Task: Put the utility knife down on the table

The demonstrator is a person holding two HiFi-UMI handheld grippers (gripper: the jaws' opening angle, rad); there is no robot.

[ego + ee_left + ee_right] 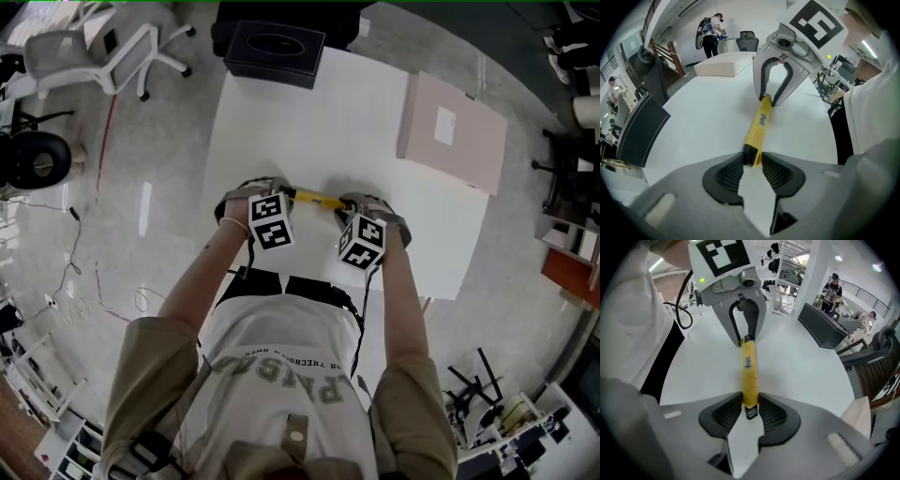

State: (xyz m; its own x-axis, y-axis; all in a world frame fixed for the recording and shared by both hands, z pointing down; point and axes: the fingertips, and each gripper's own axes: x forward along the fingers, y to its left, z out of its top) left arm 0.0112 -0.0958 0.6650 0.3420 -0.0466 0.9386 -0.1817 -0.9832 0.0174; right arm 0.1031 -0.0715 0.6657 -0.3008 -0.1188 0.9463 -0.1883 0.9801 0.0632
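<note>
Left hand-held gripper (752, 161): your jaws pinch the dark end of the utility knife (757, 129), one pad on each side.
Right hand-held gripper (750, 406): your jaws press on the other end of the yellow body, its small dark tip showing between the pads.
Knife's place: it spans level between your two hand-held grippers, over the near half of the white tabletop (309, 122). You cannot tell from any view whether it touches the surface.
Open room: bare white surface lies under the knife and stretches from it to the far side.
Far edge: a dark box (274, 52) sits at your far left corner.
Right edge: a flat pale box (455, 131) lies at the far right, well apart from the knife.
Near edge: it runs under your forearms, close behind both hand-held grippers.
Count: two hand-held grippers, one knife, two boxes on the tabletop.
</note>
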